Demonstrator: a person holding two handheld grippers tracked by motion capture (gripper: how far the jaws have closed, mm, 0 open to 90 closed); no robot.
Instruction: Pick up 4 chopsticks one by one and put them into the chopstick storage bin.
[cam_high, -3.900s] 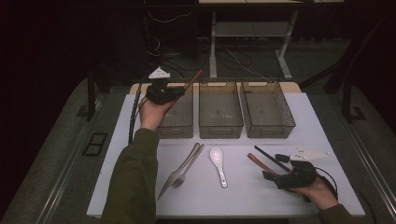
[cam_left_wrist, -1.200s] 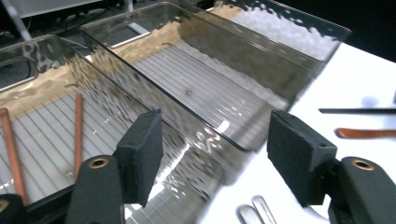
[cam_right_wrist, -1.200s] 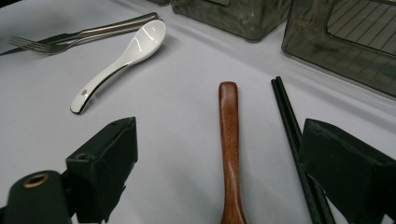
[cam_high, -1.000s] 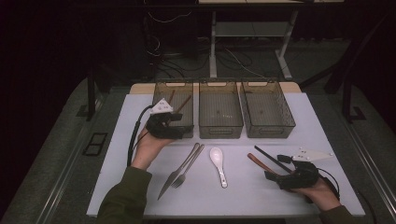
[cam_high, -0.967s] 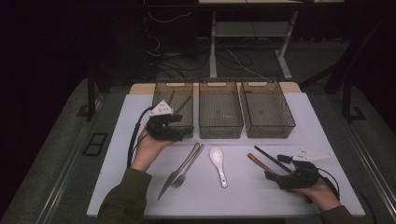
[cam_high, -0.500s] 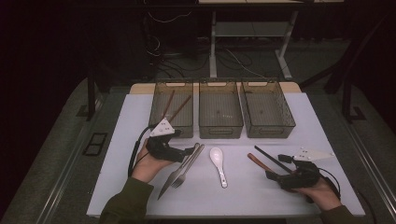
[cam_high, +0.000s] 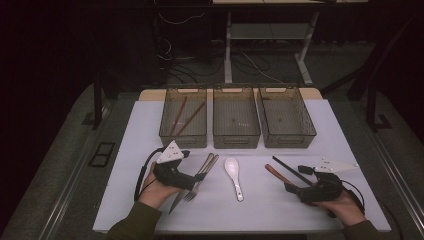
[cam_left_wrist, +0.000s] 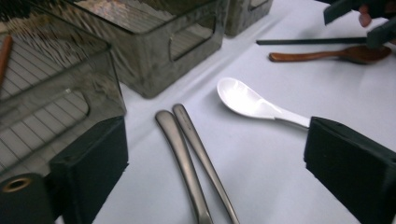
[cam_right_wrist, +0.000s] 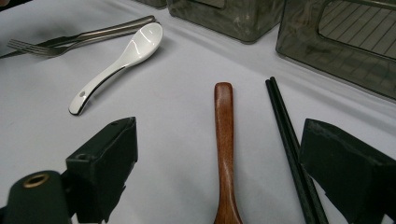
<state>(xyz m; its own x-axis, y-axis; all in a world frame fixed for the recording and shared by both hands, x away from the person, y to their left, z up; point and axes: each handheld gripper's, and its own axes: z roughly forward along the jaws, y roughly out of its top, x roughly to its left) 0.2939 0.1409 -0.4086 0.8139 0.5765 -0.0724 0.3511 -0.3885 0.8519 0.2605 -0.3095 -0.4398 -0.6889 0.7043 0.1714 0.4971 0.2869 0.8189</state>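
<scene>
Fork (cam_high: 196, 186) and knife (cam_high: 176, 201) are what the left claw (cam_high: 199, 176) looks set on: they lie side by side on the white table (cam_high: 150, 125), handles pointing up toward the left basket (cam_high: 183, 118), tines and blade pointing back toward the person. The left claw sits right over the middle of the pair, spread wide, nothing in it. In the left gripper view the two steel handles (cam_left_wrist: 191, 154) run straight up between the black pads, so the long axis goes away from the claw rather than across the opening. My guess is the wrist needs a turn before closing, or the pads will close along the handles and not across them.

The right claw (cam_high: 295, 187) is also wide and empty, parked at the wooden spoon (cam_right_wrist: 225, 154) and black chopsticks (cam_right_wrist: 289, 140), well away from the fork, so the left hand is clearly the nearer one.

From the high view you get the two brown sticks already in the left basket. Up close, the left gripper view gives you the white spoon (cam_left_wrist: 254, 105) lying just right of the handles, near but not touching.
</scene>
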